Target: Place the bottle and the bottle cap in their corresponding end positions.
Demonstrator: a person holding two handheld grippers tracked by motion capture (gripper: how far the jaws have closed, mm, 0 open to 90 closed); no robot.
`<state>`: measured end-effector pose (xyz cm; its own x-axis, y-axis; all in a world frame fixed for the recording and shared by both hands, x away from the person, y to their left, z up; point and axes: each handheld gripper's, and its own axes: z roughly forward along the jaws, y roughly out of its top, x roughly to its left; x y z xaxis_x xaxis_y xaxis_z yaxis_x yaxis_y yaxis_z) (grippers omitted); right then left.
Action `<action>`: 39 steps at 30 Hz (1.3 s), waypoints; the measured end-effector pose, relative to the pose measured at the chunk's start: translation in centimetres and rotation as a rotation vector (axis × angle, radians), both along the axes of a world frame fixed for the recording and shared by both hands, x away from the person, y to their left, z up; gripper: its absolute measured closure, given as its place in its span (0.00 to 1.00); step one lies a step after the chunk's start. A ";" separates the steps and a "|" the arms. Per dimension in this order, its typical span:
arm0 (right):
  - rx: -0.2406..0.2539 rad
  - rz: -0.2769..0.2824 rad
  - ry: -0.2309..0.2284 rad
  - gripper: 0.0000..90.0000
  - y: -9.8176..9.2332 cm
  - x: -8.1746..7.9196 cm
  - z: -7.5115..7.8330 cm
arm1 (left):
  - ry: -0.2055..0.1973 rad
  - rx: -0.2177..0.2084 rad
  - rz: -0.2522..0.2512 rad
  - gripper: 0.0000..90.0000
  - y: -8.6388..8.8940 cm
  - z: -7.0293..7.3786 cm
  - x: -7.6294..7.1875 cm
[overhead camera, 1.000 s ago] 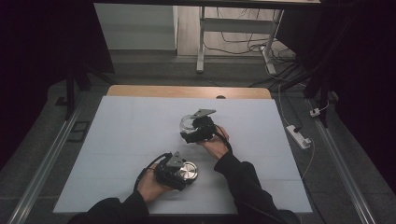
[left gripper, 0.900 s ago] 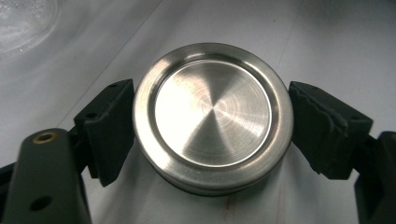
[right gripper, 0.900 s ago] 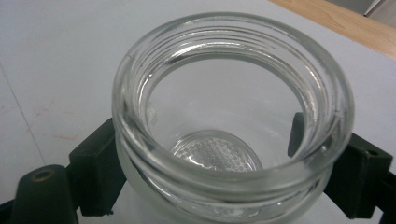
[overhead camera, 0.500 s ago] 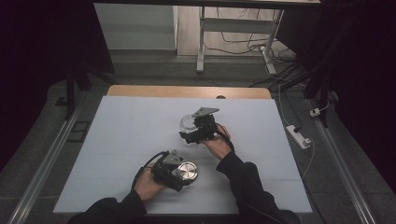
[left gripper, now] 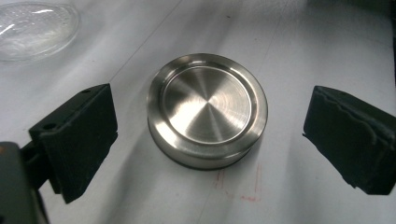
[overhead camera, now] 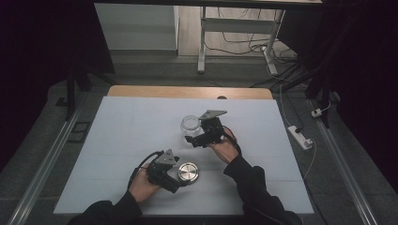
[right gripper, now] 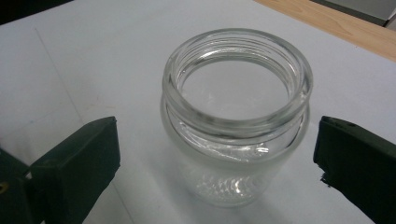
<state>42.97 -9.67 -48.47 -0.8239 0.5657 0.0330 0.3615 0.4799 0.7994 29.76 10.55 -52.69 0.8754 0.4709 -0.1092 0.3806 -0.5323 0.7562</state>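
A clear glass jar (overhead camera: 191, 125) stands upright and lidless on the white table top (overhead camera: 117, 140). Its round steel lid (overhead camera: 187, 172) lies flat nearer the front. My right gripper (overhead camera: 193, 133) has just been opening; its jaws flank the jar (right gripper: 236, 116) with a gap on each side, and the right gripper (right gripper: 215, 154) is open. My left gripper (overhead camera: 180, 177) has also just been opening. The lid (left gripper: 208, 109) sits between the jaws of my left gripper (left gripper: 210, 135), and neither pad touches it.
A wooden table edge (overhead camera: 187, 91) runs along the back of the white top. A power strip (overhead camera: 300, 136) lies on the floor at the right, and cables and a metal stand (overhead camera: 202, 42) are behind the table. The jar (left gripper: 32, 28) appears at the upper left of the left gripper view.
Both grippers' jaws have spread apart, the left off the lid and the right off the jar. Both hands, the jar and the lid stay where they were.
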 end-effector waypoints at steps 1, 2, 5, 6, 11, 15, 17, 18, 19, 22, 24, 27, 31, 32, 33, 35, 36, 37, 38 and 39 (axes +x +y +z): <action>0.005 0.002 0.006 0.01 -0.1 0.0 0.1 | 0.001 -0.003 0.000 0.04 0.1 0.0 0.0; 0.011 0.004 0.013 0.01 -0.2 -0.1 0.1 | 0.004 -0.006 -0.002 0.03 0.3 0.1 0.1; 0.008 0.020 0.032 0.01 -0.2 -0.4 0.3 | 0.009 -0.013 0.004 0.03 0.6 0.2 0.0; 0.001 0.026 0.032 0.01 -0.2 -0.5 0.3 | 0.007 -0.013 0.009 0.02 0.8 0.3 -0.1; -0.016 0.034 0.038 0.00 -0.2 -1.3 0.6 | 0.006 -0.025 0.018 0.00 1.4 0.8 -0.4; -0.019 0.049 0.053 0.00 -0.3 -1.9 0.8 | 0.012 -0.041 0.024 0.00 2.0 1.1 -0.6; -0.025 0.057 0.052 0.00 -0.3 -2.2 0.8 | 0.010 -0.043 0.027 0.00 2.4 1.3 -0.8; -0.028 0.063 0.049 0.00 -0.4 -2.4 0.8 | 0.013 -0.046 0.031 0.00 2.5 1.3 -0.8; -0.030 0.065 0.047 0.00 -0.4 -2.6 0.8 | 0.014 -0.050 0.036 0.00 2.7 1.4 -0.9; -0.020 0.074 0.042 0.00 -0.5 -3.0 0.8 | 0.014 -0.058 0.048 0.00 3.2 1.7 -1.1; -0.002 0.074 0.045 0.00 -0.7 -3.3 0.9 | 0.016 -0.063 0.059 0.00 3.6 1.7 -1.2; 0.018 0.077 0.047 0.00 -1.1 -3.8 1.0 | 0.020 -0.064 0.071 0.00 4.2 1.8 -1.4; 0.025 0.076 0.050 0.00 -1.6 -4.3 1.1 | 0.021 -0.067 0.084 0.00 4.6 1.8 -1.7; 0.025 0.078 0.049 0.00 -1.7 -4.5 1.1 | 0.023 -0.068 0.087 0.00 4.7 1.8 -1.8; 0.023 0.078 0.051 0.00 -1.7 -4.6 1.1 | 0.020 -0.063 0.091 0.00 4.8 1.8 -1.9; 0.015 0.083 0.045 0.00 -1.8 -5.0 1.1 | 0.021 -0.063 0.093 0.00 5.0 1.9 -2.0; 0.013 0.086 0.043 0.00 -1.8 -5.1 1.1 | 0.022 -0.065 0.095 0.00 5.1 1.9 -2.0; 0.012 0.088 0.043 0.00 -1.9 -5.2 1.1 | 0.022 -0.064 0.097 0.00 5.2 1.9 -2.1; 0.012 0.090 0.043 0.00 -1.9 -5.4 1.1 | 0.020 -0.064 0.098 0.00 5.3 1.9 -2.1; 0.011 0.090 0.042 0.00 -1.9 -5.5 1.1 | 0.020 -0.064 0.102 0.00 5.4 1.9 -2.2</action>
